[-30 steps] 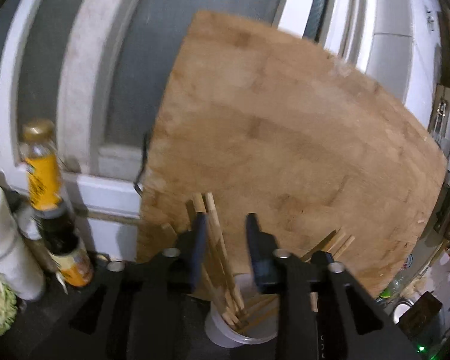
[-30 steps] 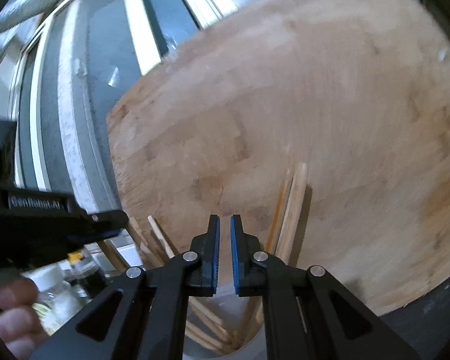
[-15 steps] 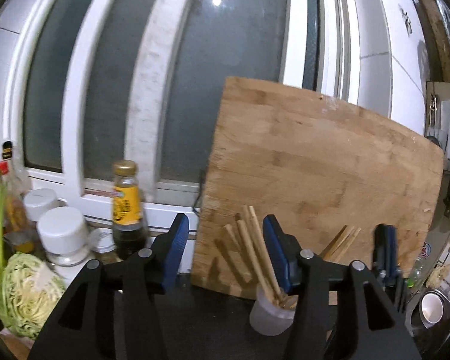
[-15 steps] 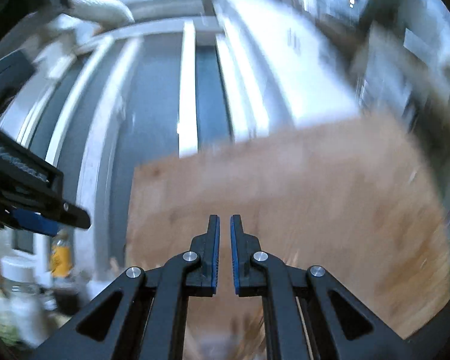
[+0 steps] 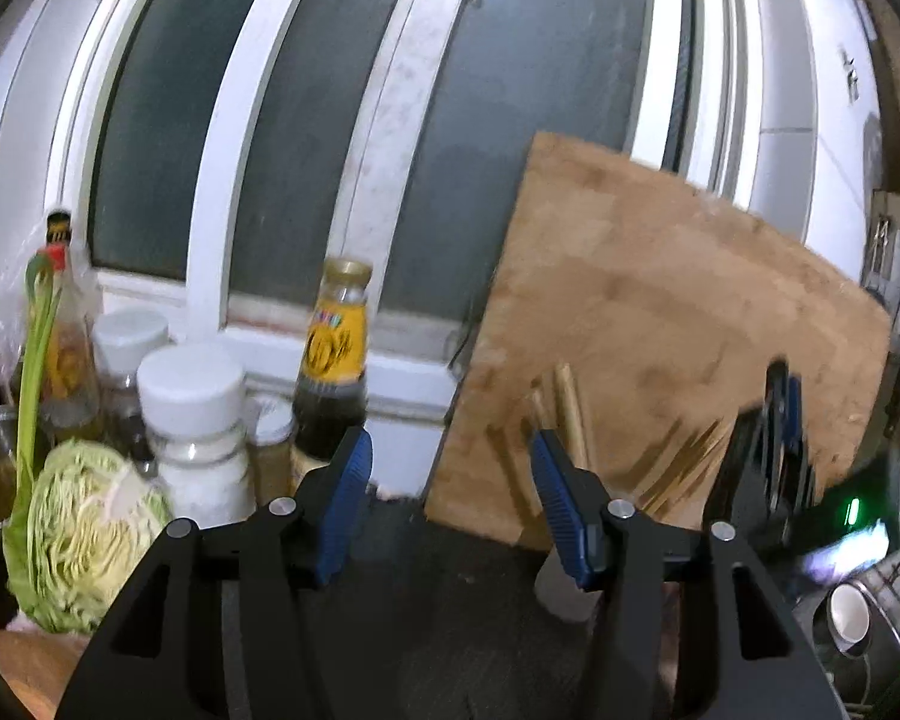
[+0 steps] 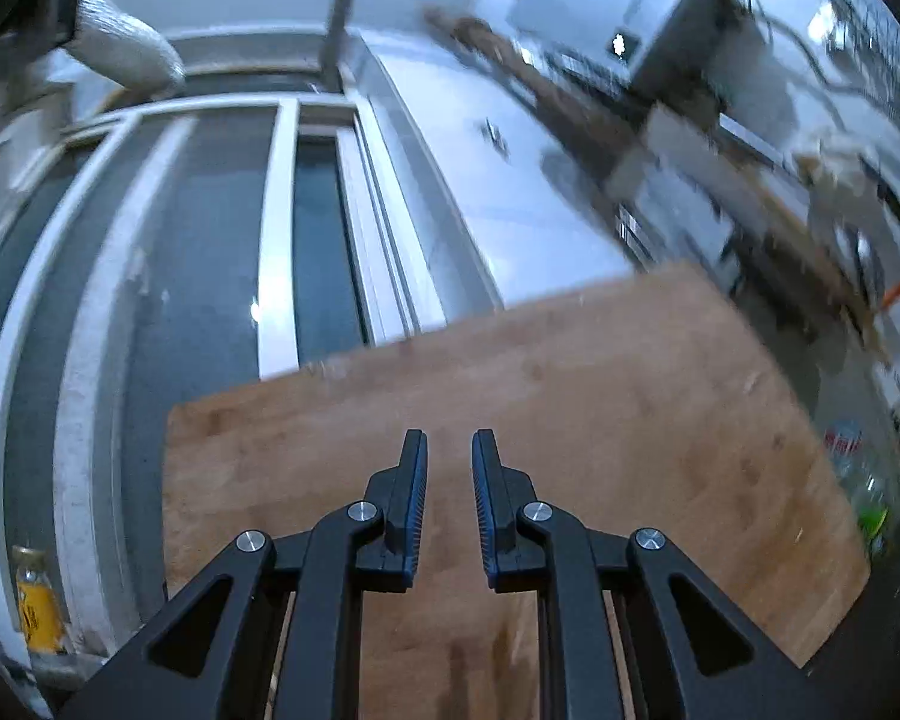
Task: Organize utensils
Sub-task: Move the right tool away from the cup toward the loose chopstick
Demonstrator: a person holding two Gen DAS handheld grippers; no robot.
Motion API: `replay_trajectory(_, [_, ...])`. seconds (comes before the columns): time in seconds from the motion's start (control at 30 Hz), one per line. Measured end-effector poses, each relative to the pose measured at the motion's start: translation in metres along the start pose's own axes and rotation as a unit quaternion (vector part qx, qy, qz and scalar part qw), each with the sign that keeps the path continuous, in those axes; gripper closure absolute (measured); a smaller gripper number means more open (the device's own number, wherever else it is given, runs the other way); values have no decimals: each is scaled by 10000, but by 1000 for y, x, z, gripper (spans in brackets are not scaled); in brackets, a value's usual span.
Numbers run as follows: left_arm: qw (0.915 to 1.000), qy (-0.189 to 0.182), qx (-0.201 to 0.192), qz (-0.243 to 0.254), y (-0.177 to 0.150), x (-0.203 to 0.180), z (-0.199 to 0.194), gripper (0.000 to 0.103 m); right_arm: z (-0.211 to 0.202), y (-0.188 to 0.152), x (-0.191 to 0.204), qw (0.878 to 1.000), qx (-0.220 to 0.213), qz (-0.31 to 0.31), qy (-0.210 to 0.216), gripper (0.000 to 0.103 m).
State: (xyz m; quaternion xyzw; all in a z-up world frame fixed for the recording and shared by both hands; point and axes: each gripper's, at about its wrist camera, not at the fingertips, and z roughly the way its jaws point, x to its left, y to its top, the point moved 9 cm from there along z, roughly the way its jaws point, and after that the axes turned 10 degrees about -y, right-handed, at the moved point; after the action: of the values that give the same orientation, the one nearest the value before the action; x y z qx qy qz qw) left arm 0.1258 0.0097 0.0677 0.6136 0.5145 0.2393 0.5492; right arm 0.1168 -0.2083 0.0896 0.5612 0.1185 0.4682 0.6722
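Several wooden chopsticks [image 5: 570, 420] stand in a white cup [image 5: 561, 585] on the dark counter, in front of a leaning wooden cutting board [image 5: 660, 312]. My left gripper [image 5: 450, 468] is open and empty, just left of the cup, pulled back from it. My right gripper [image 6: 449, 462] is open and empty, raised in front of the board [image 6: 570, 408]; it also shows in the left wrist view [image 5: 780, 420], right of the chopsticks. The cup is hidden in the right wrist view.
Left of the board stand a sauce bottle [image 5: 336, 360], white-lidded jars [image 5: 189, 420], an oil bottle [image 5: 60, 330] and a cut cabbage [image 5: 84, 528]. A window [image 5: 330, 120] is behind. A sink with a white bowl [image 5: 849, 612] is at right.
Both grippers have pulled back and up from the cup of chopsticks. The left jaws have opened wider. The right jaws have gone from nearly shut to open.
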Motion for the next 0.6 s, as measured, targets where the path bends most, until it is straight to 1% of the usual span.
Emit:
replay_trajectory(0.1, [9998,146,120,105,-19,3,-1,49,10,2,4,9999,23,130,-98,87])
replay_trajectory(0.17, [9997,104,230,56,-31,2,-1,49,16,8,5,9992,109,358,-146,87])
replay_trajectory(0.23, [9990,-35,441,-77,-46,-2,-1,49,19,13,11,9989,203,426,-5,87])
replay_trajectory(0.27, [9986,-62,525,-52,-53,-5,-2,49,22,14,16,9987,303,395,143,87])
replay_trajectory(0.33, [9981,12,595,135,-63,-13,-5,49,26,20,15,9978,400,473,237,87])
replay_trajectory(0.4, [9972,95,665,331,-68,-22,-8,49,31,27,10,9958,523,682,318,87])
replay_trajectory(0.43, [9968,121,703,360,-70,-26,-9,49,31,32,6,9953,514,764,299,87])
replay_trajectory(0.5, [9963,107,795,296,-74,-33,-10,49,31,41,-1,9948,427,897,237,87])
replay_trajectory(0.53, [9961,59,842,254,-76,-36,-10,49,32,44,-3,9945,430,926,236,87])
replay_trajectory(0.6, [9955,79,911,231,-78,-41,-11,49,33,47,-6,9943,410,961,190,87])
